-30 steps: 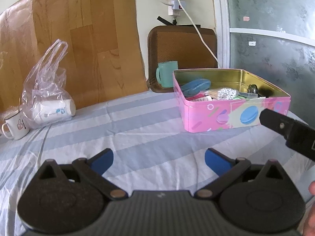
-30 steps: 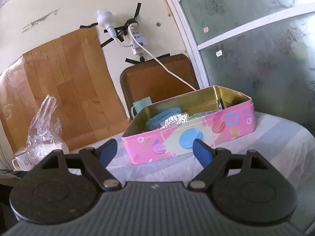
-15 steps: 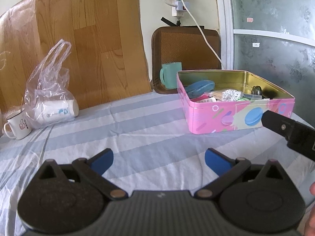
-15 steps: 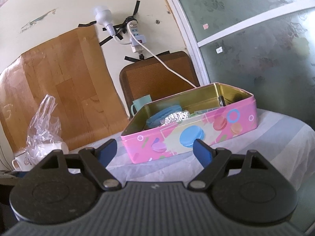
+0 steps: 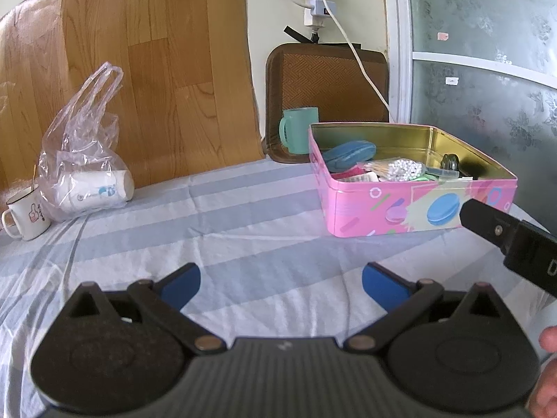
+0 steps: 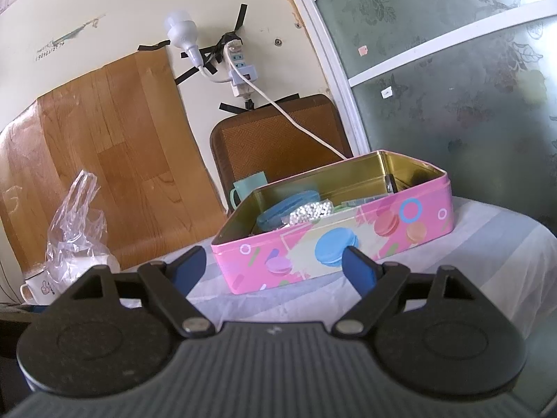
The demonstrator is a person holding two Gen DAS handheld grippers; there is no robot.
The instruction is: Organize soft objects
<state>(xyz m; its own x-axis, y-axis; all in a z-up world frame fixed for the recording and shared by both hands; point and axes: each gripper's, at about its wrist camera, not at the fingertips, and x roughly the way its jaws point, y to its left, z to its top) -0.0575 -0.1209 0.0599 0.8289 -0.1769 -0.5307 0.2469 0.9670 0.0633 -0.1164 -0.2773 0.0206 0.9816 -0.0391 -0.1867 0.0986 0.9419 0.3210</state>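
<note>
A pink tin box [image 5: 400,216] stands open on the striped cloth, right of centre; it also shows in the right wrist view [image 6: 348,244]. Inside lie a blue pouch [image 5: 348,153], a bag of cotton swabs [image 5: 397,169] and small items. A clear plastic bag [image 5: 80,163] holding a white roll sits at the left. My left gripper [image 5: 280,284] is open and empty above the cloth, short of the box. My right gripper [image 6: 275,268] is open and empty in front of the box's near wall; its body shows in the left wrist view [image 5: 504,240].
A white mug [image 5: 26,214] stands at the far left beside the bag. A teal mug [image 5: 299,129] stands behind the box against a brown mat [image 5: 327,80]. A wood-pattern sheet [image 5: 139,69] leans on the wall. A cable [image 5: 355,48] hangs down behind the box. The table edge falls away at the right.
Both grippers stay open and empty. The left view has drawn back and shifted slightly, so the box sits a little farther right. The right view is almost unchanged.
</note>
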